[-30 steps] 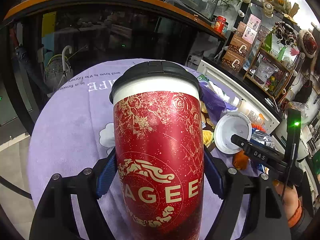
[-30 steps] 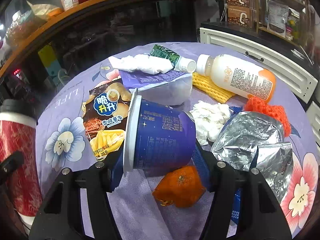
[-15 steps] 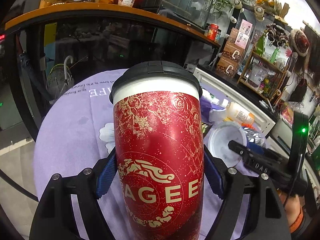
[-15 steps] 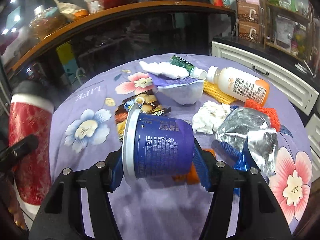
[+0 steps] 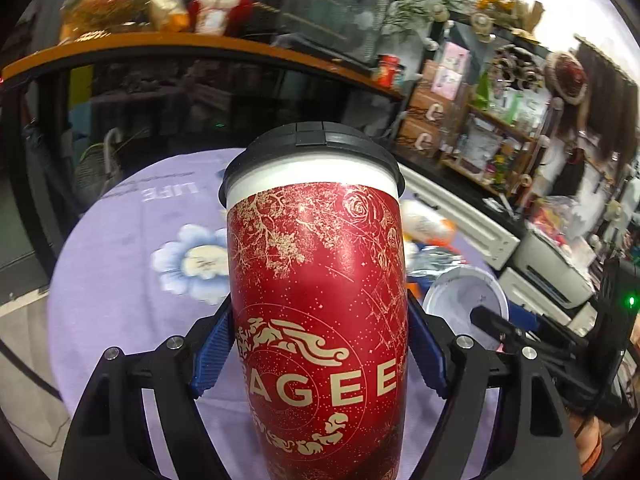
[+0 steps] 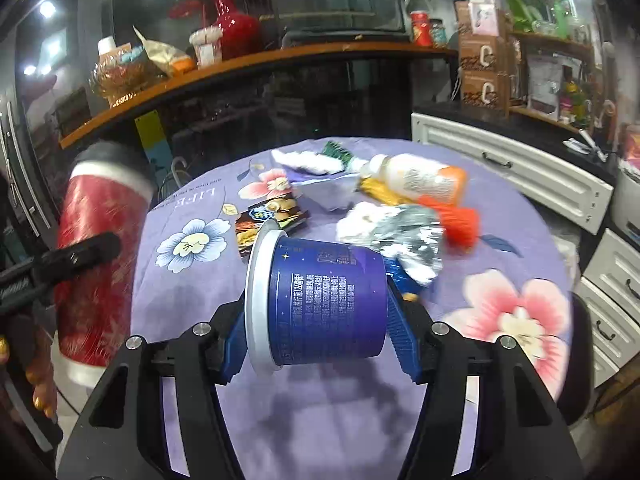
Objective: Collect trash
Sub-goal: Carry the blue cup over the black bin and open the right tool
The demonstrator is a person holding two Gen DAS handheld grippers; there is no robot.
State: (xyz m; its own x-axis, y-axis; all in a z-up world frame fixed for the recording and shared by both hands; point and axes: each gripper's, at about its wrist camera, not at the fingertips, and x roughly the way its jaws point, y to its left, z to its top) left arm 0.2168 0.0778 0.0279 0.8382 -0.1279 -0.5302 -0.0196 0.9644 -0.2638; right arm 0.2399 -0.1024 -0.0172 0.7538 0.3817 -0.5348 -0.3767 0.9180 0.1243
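Left tongs (image 5: pixel 320 356) clamped on upright red lidded cup (image 5: pixel 316 300). Right tongs (image 6: pixel 316 324) clamped on blue tub (image 6: pixel 320 300), lying sideways above the purple floral desk (image 6: pixel 500 264).

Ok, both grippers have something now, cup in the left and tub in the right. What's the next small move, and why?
Probably keep both grips closed and carry the pair clear of the table toward wherever the trash goes; no bin shows in either view. The left gripper clamps the red cup upright, and the right gripper holds the blue tub on its side above the cloth, so both are secured.
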